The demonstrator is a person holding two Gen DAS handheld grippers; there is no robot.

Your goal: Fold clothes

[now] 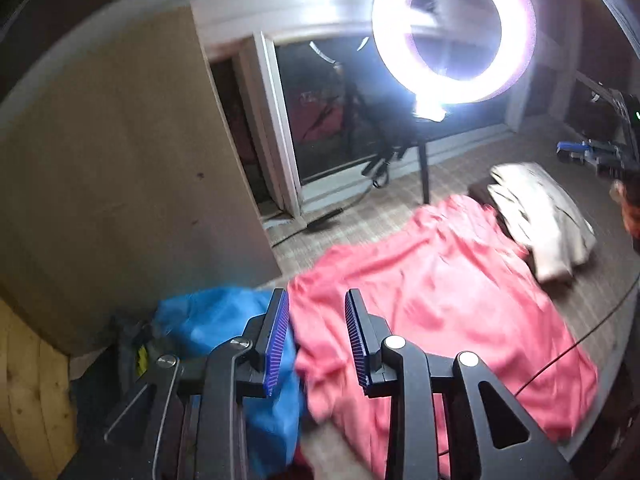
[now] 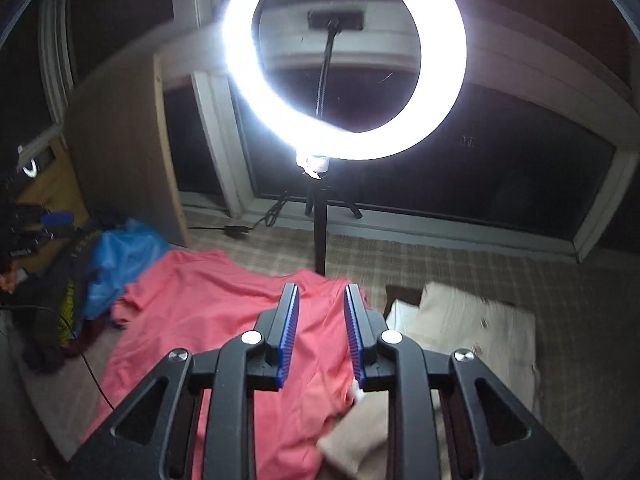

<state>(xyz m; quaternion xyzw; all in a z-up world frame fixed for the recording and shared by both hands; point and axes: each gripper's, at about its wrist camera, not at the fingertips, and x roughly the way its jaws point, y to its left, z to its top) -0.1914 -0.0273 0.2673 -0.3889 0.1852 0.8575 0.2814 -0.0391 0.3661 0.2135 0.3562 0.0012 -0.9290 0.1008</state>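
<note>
Both the left gripper [image 1: 316, 340] and right gripper [image 2: 322, 336] are hovering, fingers apart and empty, over the pink garment [image 2: 208, 304] spreading beneath them; soft and limp, likely best pinched at an edge.

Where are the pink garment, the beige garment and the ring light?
pink garment [image 2: 208, 300]: right wrist view, its flat middle.
beige garment [image 2: 472, 320]: right wrist view, its top fold.
ring light [image 2: 448, 92]: right wrist view, its glowing right rim.

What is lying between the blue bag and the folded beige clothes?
The pink garment lies spread between the blue bag and the folded beige clothes, clearest in the right wrist view.
</note>
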